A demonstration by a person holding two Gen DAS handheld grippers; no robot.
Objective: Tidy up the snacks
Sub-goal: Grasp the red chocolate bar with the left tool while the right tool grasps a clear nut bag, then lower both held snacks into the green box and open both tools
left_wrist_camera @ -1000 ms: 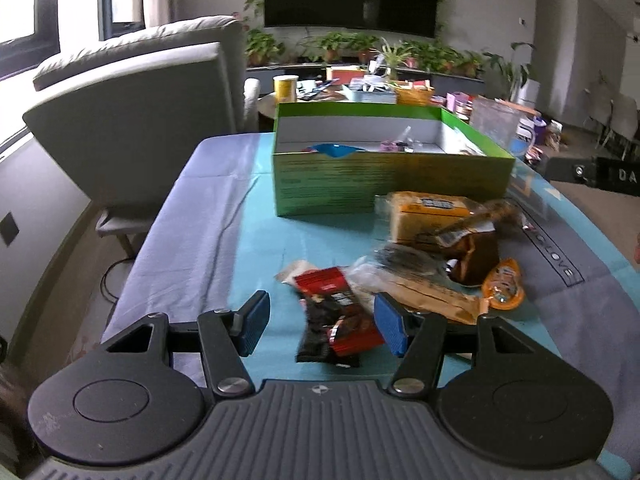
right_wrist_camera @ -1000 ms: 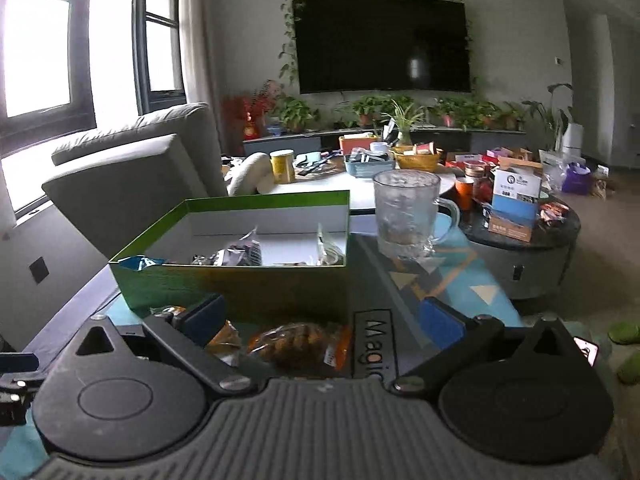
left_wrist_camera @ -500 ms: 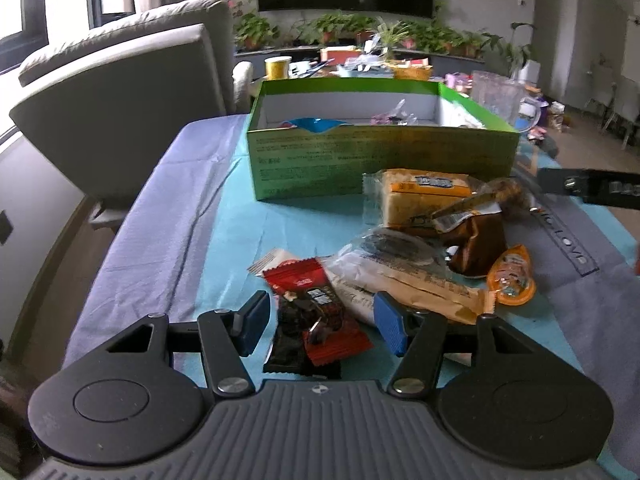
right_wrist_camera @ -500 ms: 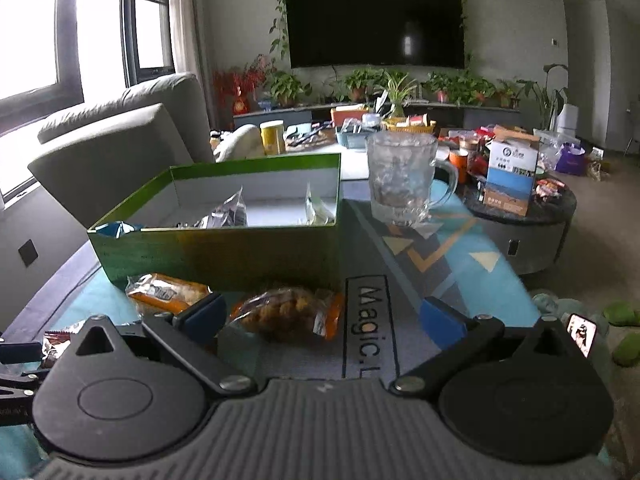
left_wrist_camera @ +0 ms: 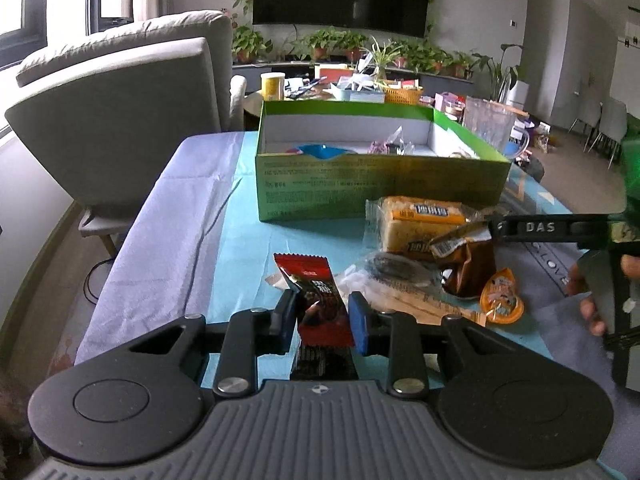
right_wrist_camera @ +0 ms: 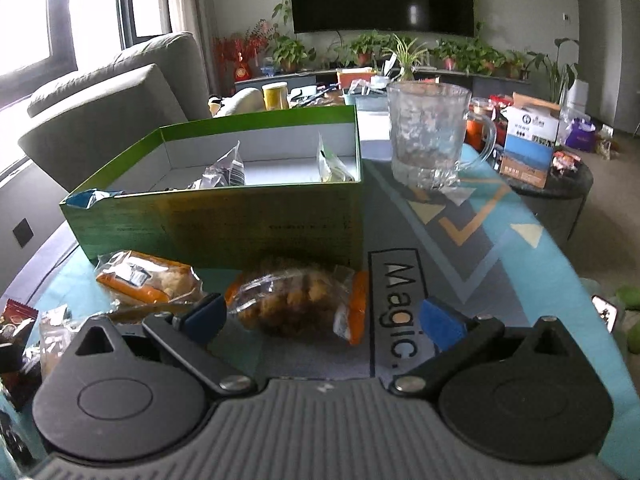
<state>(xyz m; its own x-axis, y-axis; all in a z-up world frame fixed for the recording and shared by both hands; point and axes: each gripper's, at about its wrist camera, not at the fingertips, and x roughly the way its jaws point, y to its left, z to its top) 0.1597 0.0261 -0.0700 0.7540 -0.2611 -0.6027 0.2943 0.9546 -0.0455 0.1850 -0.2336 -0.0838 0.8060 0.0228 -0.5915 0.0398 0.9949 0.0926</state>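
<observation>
My left gripper has its jaws closing, and both blue pads press the sides of a red and black snack packet, which tilts up off the teal cloth. Beside it lie a clear long bag, an orange cake pack, a brown packet and a small orange packet. Behind them stands the open green box with a few snacks inside. My right gripper is open low over the table, with a clear bag of fried pieces lying between its fingertips, untouched, in front of the green box.
A glass mug stands right of the box. A grey armchair sits off the table's left edge. A round side table with cartons is at the right. A person's hand on the right gripper shows in the left wrist view.
The left jaws have narrowed onto the red packet, which now stands tilted up between the pads. The right gripper has sunk towards the table and the bag of fried pieces.
</observation>
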